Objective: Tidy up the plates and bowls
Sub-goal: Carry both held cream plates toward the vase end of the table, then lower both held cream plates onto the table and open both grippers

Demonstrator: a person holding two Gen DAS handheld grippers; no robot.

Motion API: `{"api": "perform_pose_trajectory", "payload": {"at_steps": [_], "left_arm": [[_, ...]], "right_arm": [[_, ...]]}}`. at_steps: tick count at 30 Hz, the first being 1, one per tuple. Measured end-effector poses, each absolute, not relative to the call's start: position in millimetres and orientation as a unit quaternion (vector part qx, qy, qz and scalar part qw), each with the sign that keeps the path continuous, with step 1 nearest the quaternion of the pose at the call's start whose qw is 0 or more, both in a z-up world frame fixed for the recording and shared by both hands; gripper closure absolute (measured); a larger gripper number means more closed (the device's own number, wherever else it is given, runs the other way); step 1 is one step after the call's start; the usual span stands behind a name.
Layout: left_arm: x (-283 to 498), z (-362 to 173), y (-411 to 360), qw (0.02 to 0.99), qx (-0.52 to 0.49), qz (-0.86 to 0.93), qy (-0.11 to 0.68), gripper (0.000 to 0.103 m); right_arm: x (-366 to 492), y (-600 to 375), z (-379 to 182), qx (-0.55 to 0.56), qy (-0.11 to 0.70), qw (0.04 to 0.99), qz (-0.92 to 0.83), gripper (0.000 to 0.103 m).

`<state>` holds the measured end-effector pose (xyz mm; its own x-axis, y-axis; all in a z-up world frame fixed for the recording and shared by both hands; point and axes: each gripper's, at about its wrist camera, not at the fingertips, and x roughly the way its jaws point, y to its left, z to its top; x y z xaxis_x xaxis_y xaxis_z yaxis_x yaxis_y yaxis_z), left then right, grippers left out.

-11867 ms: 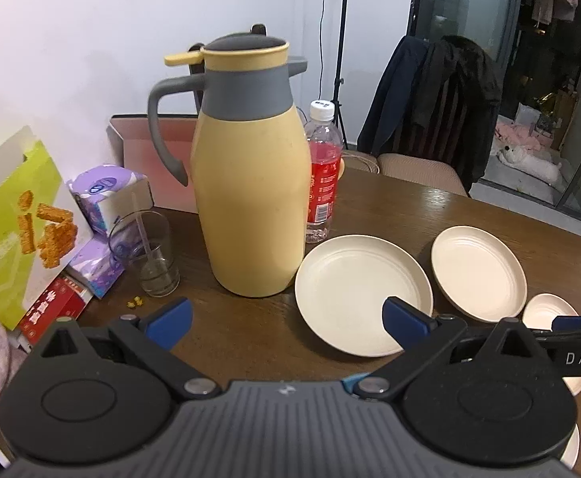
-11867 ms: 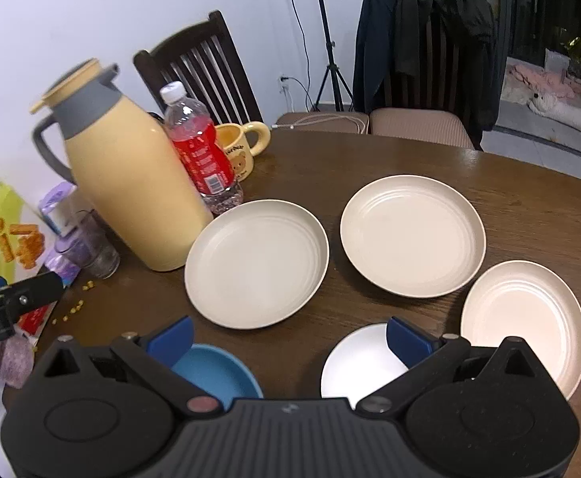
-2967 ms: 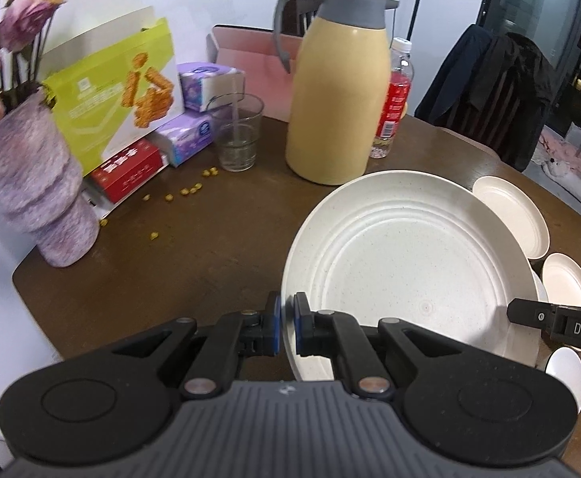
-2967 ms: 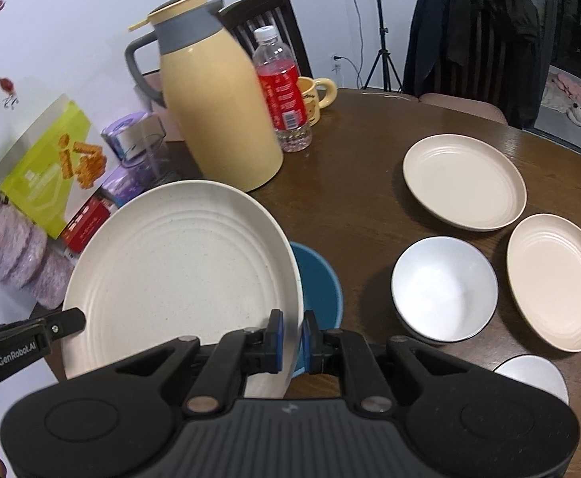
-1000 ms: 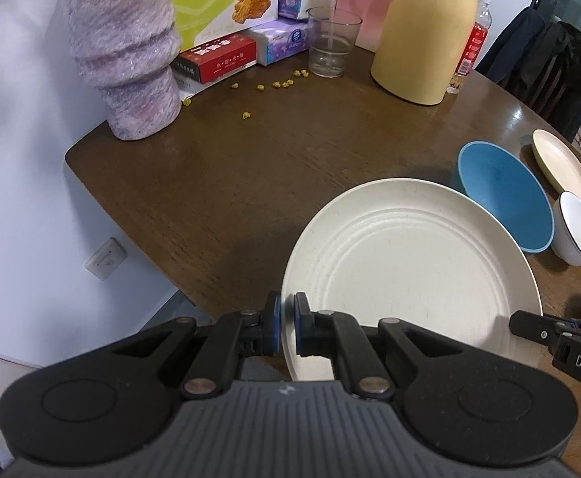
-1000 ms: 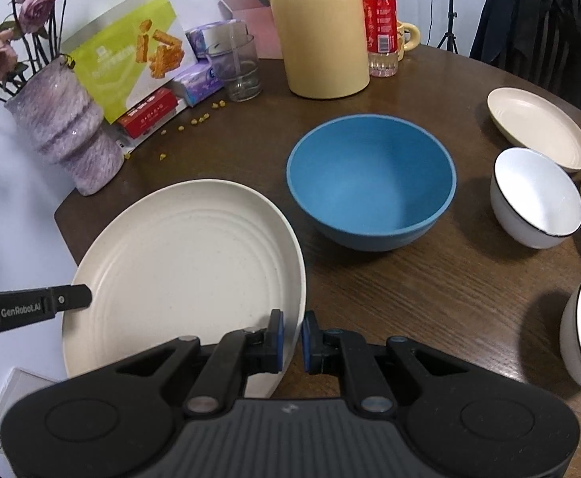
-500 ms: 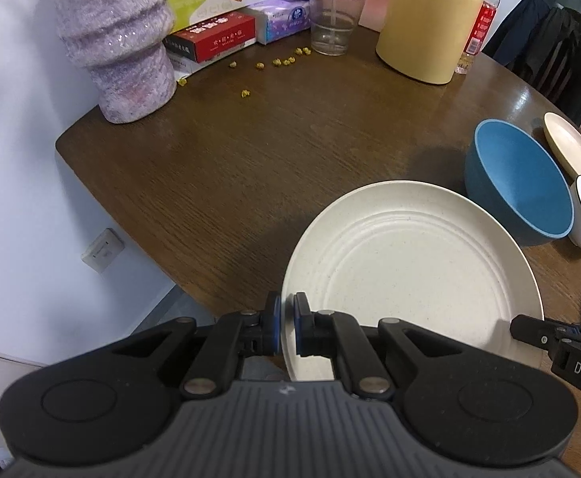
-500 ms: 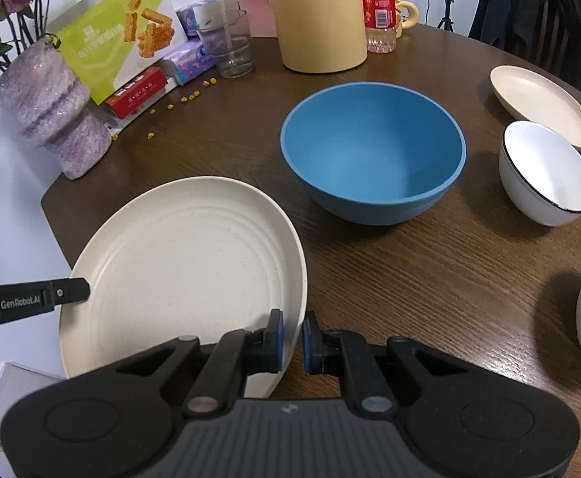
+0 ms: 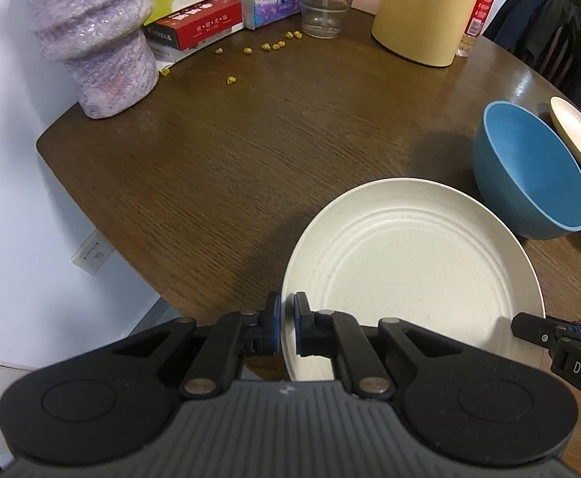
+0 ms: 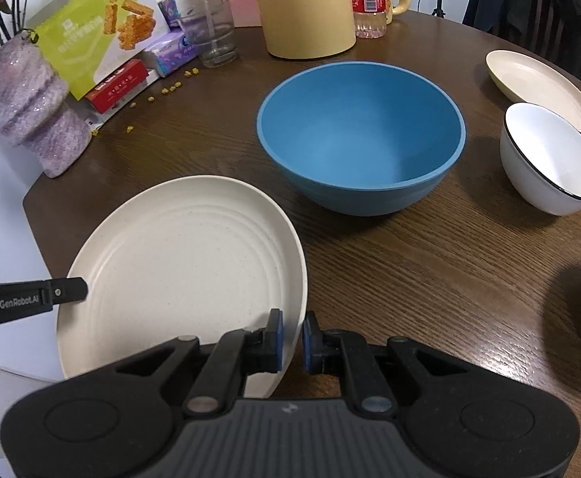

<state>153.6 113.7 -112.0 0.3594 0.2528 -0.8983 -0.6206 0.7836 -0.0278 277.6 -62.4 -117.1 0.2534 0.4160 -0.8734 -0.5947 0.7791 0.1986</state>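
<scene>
Gripping the plate [image 9: 409, 275] rim, both the left gripper [image 9: 286, 312] and the right gripper [image 10: 292, 334] are clamped; the person should lower it level, then release together.

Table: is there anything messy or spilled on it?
Yes. Small yellow crumbs lie scattered on the bare wooden table, between the glass and the purple vase, near the red box. They look like spilled snack bits; nothing else seems spilled.
</scene>
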Motion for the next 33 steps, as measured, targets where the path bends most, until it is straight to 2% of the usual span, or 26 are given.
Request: {"api": "perform_pose_trajectory", "payload": {"at_steps": [33], "left_arm": [[173, -128, 120, 0.796, -0.181, 0.257, 0.517, 0.096]], "right_arm": [[284, -61, -135, -0.083, 0.525, 0.791, 0.302, 0.093]]}}
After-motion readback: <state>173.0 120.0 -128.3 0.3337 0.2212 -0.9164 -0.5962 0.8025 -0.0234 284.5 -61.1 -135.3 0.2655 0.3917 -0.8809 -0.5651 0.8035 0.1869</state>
